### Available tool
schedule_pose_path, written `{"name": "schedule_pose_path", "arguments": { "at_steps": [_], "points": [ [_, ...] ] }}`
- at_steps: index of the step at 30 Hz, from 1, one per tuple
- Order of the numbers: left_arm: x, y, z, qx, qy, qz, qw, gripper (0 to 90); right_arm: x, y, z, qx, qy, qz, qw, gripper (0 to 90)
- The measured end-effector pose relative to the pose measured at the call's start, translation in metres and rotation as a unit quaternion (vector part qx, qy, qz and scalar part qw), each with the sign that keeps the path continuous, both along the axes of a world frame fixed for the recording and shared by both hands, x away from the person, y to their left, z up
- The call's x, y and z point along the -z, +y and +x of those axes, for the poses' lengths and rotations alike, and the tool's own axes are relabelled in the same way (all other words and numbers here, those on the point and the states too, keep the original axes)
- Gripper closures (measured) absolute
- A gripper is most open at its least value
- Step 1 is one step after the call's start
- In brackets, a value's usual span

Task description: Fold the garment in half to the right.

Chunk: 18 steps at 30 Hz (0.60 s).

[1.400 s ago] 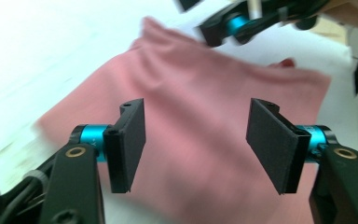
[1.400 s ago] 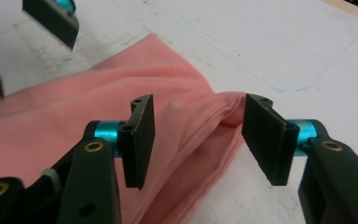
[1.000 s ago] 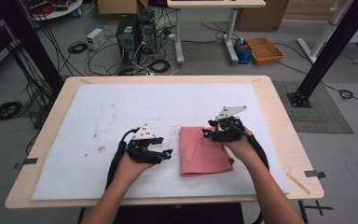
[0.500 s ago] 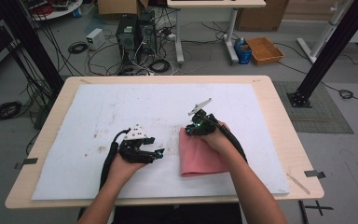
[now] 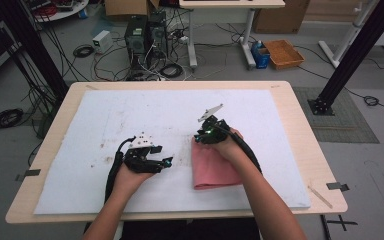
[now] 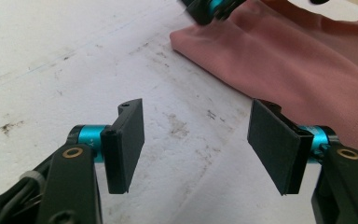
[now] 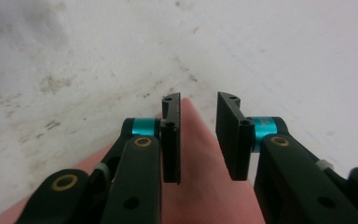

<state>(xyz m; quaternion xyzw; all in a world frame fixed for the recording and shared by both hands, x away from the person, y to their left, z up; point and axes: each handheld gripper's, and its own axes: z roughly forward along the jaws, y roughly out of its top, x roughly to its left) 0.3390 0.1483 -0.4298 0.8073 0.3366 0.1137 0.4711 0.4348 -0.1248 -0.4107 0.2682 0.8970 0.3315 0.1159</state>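
**Pink cloth part-folded, far corner about to be taken**

On the left, the left tongs (image 5: 166, 161) rest low over the white mat (image 5: 105, 130) with their jaws spread wide and nothing between them. In the left gripper view the pink cloth (image 6: 289, 60) lies ahead and to the right of the jaws, near but apart, its near edge running past the right jaw without touching it.

In the middle of the bench (image 5: 300, 115) the pink cloth (image 5: 215, 167) lies as a compact, roughly rectangular pad, which suggests it is already folded at least once; whether more folds are wanted cannot be read for certain, but its edges look uneven, so I judge the folding only partway done.

To the right, the right tongs (image 5: 198, 136) sit at the cloth's far left corner. In the right gripper view that pointed corner (image 7: 193, 122) lies between the jaws, which stand narrow with gaps on both sides, not yet pinching. The grip, the lift and the next fold appear left to do.
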Motion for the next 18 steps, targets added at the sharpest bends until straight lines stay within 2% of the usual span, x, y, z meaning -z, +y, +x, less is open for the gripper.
{"name": "schedule_pose_path", "arguments": {
  "at_steps": [2,3,4,5,6,7,8,9,10,12,14,18],
  "points": [
    [0.000,0.000,0.001,0.002,0.000,0.000,1.0000,36.4,-0.008,-0.016,-0.006,0.008,-0.011,0.016,0.9998,71.2],
    [0.000,0.000,0.001,0.002,0.000,0.000,1.0000,36.4,-0.008,-0.016,-0.006,0.008,-0.011,0.016,0.9998,71.2],
    [0.000,0.000,0.001,0.001,0.000,-0.001,1.0000,36.4,-0.011,-0.024,-0.009,0.016,-0.019,0.019,0.9995,71.2],
    [0.000,0.000,0.001,0.000,0.001,0.000,1.0000,36.4,-0.015,-0.041,-0.015,0.025,-0.028,0.021,0.9991,70.0],
    [0.000,0.000,0.001,0.001,-0.001,0.001,1.0000,36.4,-0.016,-0.049,-0.018,0.034,-0.034,0.019,0.9987,68.0],
    [0.000,0.000,0.002,0.001,-0.001,0.000,1.0000,36.4,-0.016,-0.056,-0.021,0.042,-0.036,0.016,0.9983,62.4],
    [0.000,0.000,0.002,0.001,-0.001,0.000,1.0000,36.4,-0.016,-0.056,-0.021,0.042,-0.036,0.016,0.9983,62.4],
    [0.000,0.000,0.002,0.003,-0.002,0.002,1.0000,36.4,-0.014,-0.062,-0.023,0.053,-0.040,0.011,0.9977,54.7],
    [0.000,-0.001,0.002,0.001,-0.001,0.002,1.0000,36.4,-0.010,-0.073,-0.026,0.079,-0.042,0.002,0.9960,53.5],
    [0.000,-0.001,0.003,0.001,-0.001,0.002,1.0000,36.4,-0.006,-0.084,-0.027,0.091,-0.040,0.012,0.9950,54.4],
    [0.001,-0.002,0.003,0.000,0.001,0.003,1.0000,36.4,-0.001,-0.092,-0.026,0.098,-0.031,0.014,0.9946,59.4],
    [0.001,-0.002,0.004,0.001,0.002,0.007,1.0000,36.4,0.012,-0.104,-0.020,0.102,0.012,0.044,0.9937,75.2]
  ]
}}
